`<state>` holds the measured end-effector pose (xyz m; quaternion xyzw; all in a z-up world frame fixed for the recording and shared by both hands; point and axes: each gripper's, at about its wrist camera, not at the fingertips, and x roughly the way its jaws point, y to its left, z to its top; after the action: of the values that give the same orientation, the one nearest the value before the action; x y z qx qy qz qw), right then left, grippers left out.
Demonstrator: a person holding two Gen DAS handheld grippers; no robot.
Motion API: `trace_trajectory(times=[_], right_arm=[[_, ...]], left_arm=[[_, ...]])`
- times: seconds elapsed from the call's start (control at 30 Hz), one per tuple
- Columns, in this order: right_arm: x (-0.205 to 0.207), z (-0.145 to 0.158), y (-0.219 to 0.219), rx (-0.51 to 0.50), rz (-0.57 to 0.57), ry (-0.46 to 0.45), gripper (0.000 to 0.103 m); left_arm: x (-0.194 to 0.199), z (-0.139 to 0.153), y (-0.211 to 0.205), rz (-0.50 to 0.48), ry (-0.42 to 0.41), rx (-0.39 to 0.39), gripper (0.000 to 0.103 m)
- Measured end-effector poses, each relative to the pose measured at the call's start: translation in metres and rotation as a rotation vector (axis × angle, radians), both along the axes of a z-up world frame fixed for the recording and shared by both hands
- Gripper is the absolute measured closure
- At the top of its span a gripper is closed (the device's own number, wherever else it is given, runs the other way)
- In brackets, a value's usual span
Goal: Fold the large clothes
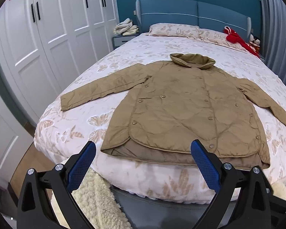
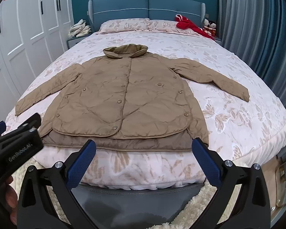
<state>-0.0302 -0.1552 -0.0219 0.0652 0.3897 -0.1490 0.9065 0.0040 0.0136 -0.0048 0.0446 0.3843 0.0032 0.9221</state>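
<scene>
The tan quilted jacket (image 1: 183,110) lies flat, front up and buttoned, on the bed (image 1: 70,126), hem at the foot edge, collar toward the pillows (image 2: 127,25), both sleeves spread outward. The left gripper (image 1: 143,152) hovers just short of the hem, jaws wide apart, holding nothing. The right gripper (image 2: 143,150) hangs likewise, spread and empty.

Jacket (image 2: 124,99): tan, quilted, with matching tan buttons. Bedspread (image 2: 228,103): pale pink, beige butterfly print. Pillows (image 2: 124,25): same print. Headboard (image 2: 146,5): blue. Wardrobe (image 1: 53,30): white, black handles, red emblems. Far-right garment (image 2: 188,25): red. Finger pads (image 2: 80,164): blue on black frames
</scene>
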Motion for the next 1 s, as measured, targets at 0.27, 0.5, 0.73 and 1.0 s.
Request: trace_trajectory(times=[0.27,0.5,0.73,1.0], right_arm=[[0.0006,0.0009,-0.0038,0.001,0.002,0.001,0.005],[0.0022,0.0006,-0.0053,0.012,-0.008,0.001,0.005],[0.0023,0.0001,-0.0014,0.006,0.004,0.001,0.005],[0.0024,-0.0001,-0.0002,0.004,0.005,0.001,0.005]], left_arm=[[0.0008,-0.0032,0.0034,-0.005,0.005,0.009,0.005],[0.0001,-0.0052,0.0022,-0.011,0.009,0.012,0.005],[-0.0028,-0.0065,0.0003,-0.027,0.01,0.019,0.005],[-0.001,-0.0072,-0.0026,-0.029,0.012,0.017,0.005]])
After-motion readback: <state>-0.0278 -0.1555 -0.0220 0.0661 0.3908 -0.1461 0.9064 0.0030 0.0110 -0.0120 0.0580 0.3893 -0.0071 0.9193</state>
